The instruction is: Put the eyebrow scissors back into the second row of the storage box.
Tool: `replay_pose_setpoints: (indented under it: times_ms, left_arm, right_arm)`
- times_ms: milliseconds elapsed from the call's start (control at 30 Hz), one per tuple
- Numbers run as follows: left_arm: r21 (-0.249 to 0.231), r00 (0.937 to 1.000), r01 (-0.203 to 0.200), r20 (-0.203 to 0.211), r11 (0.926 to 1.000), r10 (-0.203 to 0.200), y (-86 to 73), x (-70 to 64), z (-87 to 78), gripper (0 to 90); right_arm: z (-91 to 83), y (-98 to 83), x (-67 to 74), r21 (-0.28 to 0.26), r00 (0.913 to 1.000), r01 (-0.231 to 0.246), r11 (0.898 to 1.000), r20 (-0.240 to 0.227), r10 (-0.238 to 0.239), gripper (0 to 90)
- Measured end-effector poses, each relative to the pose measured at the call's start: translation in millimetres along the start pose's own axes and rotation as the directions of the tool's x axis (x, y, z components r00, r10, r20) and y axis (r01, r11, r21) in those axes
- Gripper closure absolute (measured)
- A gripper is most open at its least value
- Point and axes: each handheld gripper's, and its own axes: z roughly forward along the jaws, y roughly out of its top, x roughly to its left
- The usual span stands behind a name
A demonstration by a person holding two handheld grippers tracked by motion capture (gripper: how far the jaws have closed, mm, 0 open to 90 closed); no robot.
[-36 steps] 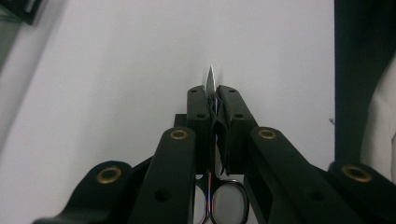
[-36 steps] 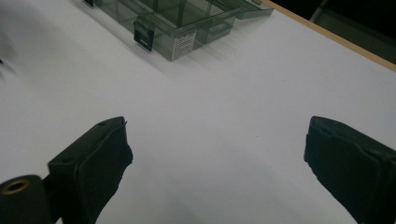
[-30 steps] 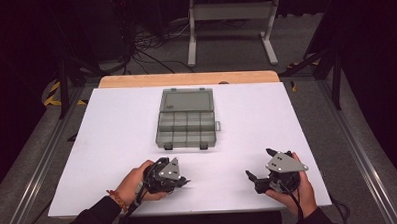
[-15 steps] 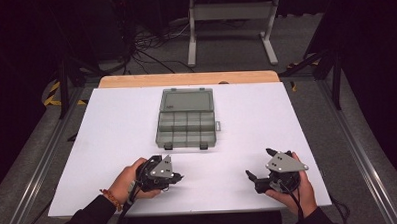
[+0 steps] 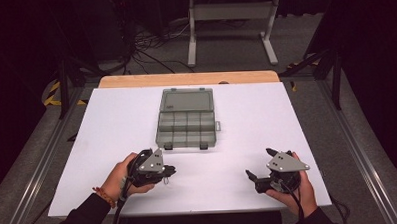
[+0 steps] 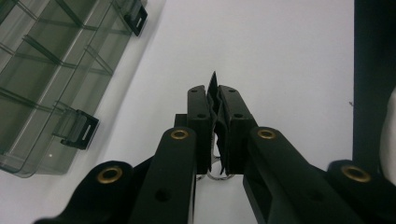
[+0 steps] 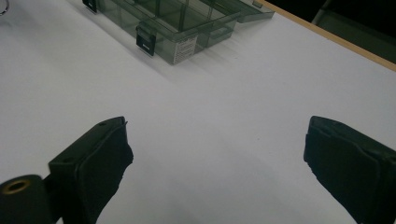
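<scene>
**Organizer box ahead of both grippers**

High view: a grey compartment box [image 5: 186, 118], lid open, lies mid-table [image 5: 297, 138]; the left gripper [image 5: 164, 171] and right gripper [image 5: 261, 166] rest near the front edge, well apart from it.

Left gripper view: jaws pressed together, a small metal ring [image 6: 215, 171] between them; the box lies to the upper left.

Right gripper view: jaws spread wide over bare table, the box beyond them, upper left.

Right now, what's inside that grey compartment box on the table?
The compartment box lies open with its lid folded back. The compartments that show through its clear walls look empty, with dividers alone visible. In the left gripper view, the far compartments are cut off.
</scene>
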Motion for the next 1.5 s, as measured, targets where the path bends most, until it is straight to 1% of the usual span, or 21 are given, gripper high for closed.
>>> replay_pose_setpoints:
  times_ms: [67, 167, 233, 267, 300, 367, 500, 567, 667, 800, 867, 900, 1100, 1133, 1200, 1267, 1333, 1500]
  left_arm:
    - [-0.009, 1.0000, 0.010, -0.001, 0.9999, -0.010, 0.4, 2.2, -1.8, 84.7]
    - [-0.015, 1.0000, 0.005, -0.007, 0.9999, -0.005, 1.9, 3.8, -2.3, 84.8]
    - [-0.021, 0.9999, 0.013, -0.008, 0.9997, -0.013, 2.4, 4.1, -3.3, 84.8]
    - [-0.032, 0.9998, 0.006, -0.019, 0.9995, -0.007, 3.5, 6.3, -5.1, 84.8]
    - [-0.032, 0.9998, 0.006, -0.019, 0.9995, -0.007, 3.5, 6.3, -5.1, 84.7]
    - [-0.049, 0.9996, 0.017, -0.024, 0.9987, -0.018, 3.6, 9.6, -7.9, 84.8]
    - [-0.095, 0.9988, 0.043, -0.020, 0.9946, -0.045, 0.7, 17.2, -10.7, 84.7]
    - [-0.102, 0.9986, 0.039, -0.032, 0.9941, -0.043, 0.2, 20.2, -13.0, 84.7]
    - [-0.123, 0.9972, 0.052, -0.047, 0.9910, -0.058, -0.3, 25.4, -18.2, 84.7]
    - [-0.133, 0.9954, 0.056, -0.070, 0.9895, -0.066, -1.4, 31.8, -23.7, 84.7]
    - [-0.136, 0.9950, 0.056, -0.074, 0.9891, -0.067, -1.5, 33.2, -24.5, 84.7]
    - [-0.147, 0.9940, 0.064, -0.078, 0.9871, -0.076, -1.7, 36.0, -26.4, 84.7]
    - [-0.172, 0.9905, 0.066, -0.108, 0.9828, -0.086, 0.9, 45.5, -33.1, 84.7]
    - [-0.182, 0.9902, 0.076, -0.101, 0.9804, -0.096, 1.4, 47.3, -34.3, 84.7]
    - [-0.189, 0.9883, 0.078, -0.115, 0.9789, -0.101, 2.5, 51.3, -36.4, 84.7]
    - [-0.198, 0.9872, 0.090, -0.112, 0.9760, -0.114, 3.3, 55.2, -37.6, 84.7]
    - [-0.195, 0.9857, 0.087, -0.126, 0.9771, -0.112, 3.7, 59.3, -38.3, 84.7]
    - [-0.210, 0.9831, 0.099, -0.131, 0.9727, -0.128, 5.6, 69.3, -41.0, 84.7]
  right_arm:
    - [0.1, -0.1, -0.4, 0.000, 1.0000, -0.002, 1.000, -0.001, 0.002, 7.6]
    - [0.0, 0.0, -0.5, -0.001, 1.0000, -0.001, 1.000, 0.001, 0.001, 7.6]
    - [0.0, 0.0, -0.5, -0.001, 1.0000, -0.001, 1.000, 0.002, 0.001, 7.6]
    - [0.0, 0.0, -0.5, -0.001, 1.0000, -0.002, 1.000, 0.003, 0.002, 7.6]
    - [0.0, 0.0, -0.5, -0.001, 1.0000, -0.002, 1.000, 0.003, 0.002, 7.6]
    - [-0.1, 0.0, -0.7, -0.001, 1.0000, -0.002, 1.000, 0.002, 0.002, 7.6]
    - [-0.2, 0.1, -1.2, -0.004, 1.0000, -0.002, 1.000, 0.006, 0.002, 7.6]
    - [-0.1, 0.0, -1.7, -0.004, 0.9999, -0.004, 1.000, 0.010, 0.004, 7.6]
    - [-0.2, -0.1, -1.5, -0.003, 0.9999, -0.004, 1.000, 0.010, 0.004, 7.6]
    - [0.3, 0.0, -1.2, -0.002, 0.9999, -0.005, 1.000, 0.009, 0.005, 7.6]
    - [0.3, 0.0, -1.2, -0.003, 0.9999, -0.006, 1.000, 0.008, 0.006, 7.6]
    - [0.3, 0.0, -1.2, -0.003, 0.9999, -0.006, 1.000, 0.009, 0.006, 7.6]
    - [-0.6, 0.1, -1.6, -0.010, 0.9998, -0.015, 1.000, 0.012, 0.015, 7.6]
    - [-0.6, 0.2, -1.6, -0.012, 0.9998, -0.015, 1.000, 0.013, 0.015, 7.6]
    - [-0.9, 0.4, -1.3, -0.014, 0.9998, -0.017, 1.000, 0.014, 0.017, 7.6]
    - [-1.1, 0.4, -1.1, -0.015, 0.9998, -0.014, 1.000, 0.015, 0.014, 7.6]
    - [-1.4, 0.5, -1.1, -0.017, 0.9997, -0.015, 1.000, 0.017, 0.015, 7.6]
    - [-1.8, 0.6, -1.3, -0.020, 0.9997, -0.018, 1.000, 0.019, 0.019, 7.6]
